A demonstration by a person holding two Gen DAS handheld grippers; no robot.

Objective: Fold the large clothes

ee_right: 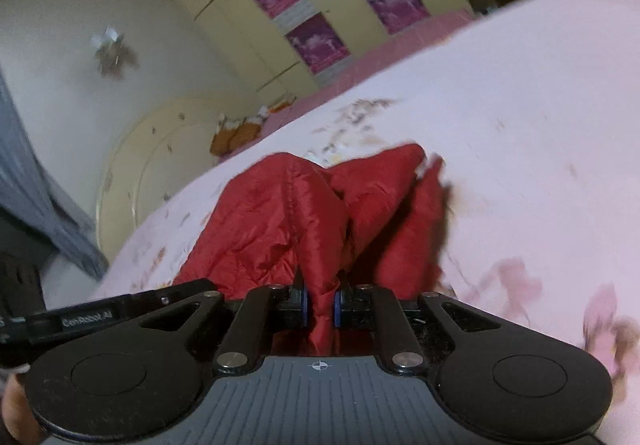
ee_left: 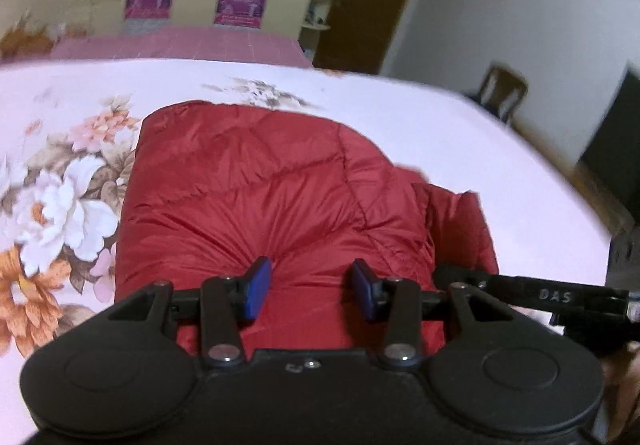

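left hand-held gripper spread | right hand-held gripper pinching red jacket | labels "DAS", "GenRobot.AI"

Dim warm indoor light; motion blur throughout; fisheye-warped edges.

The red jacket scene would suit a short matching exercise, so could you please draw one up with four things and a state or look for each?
Things:
1. left gripper
2. right gripper
3. red jacket
4. bedsheet

States:
A. pale pink with a floral print
B. jaws apart, holding nothing
C. lying on the bed, partly folded
D. jaws closed on a pinch of red fabric

Pairs: 1-B, 2-D, 3-C, 4-A
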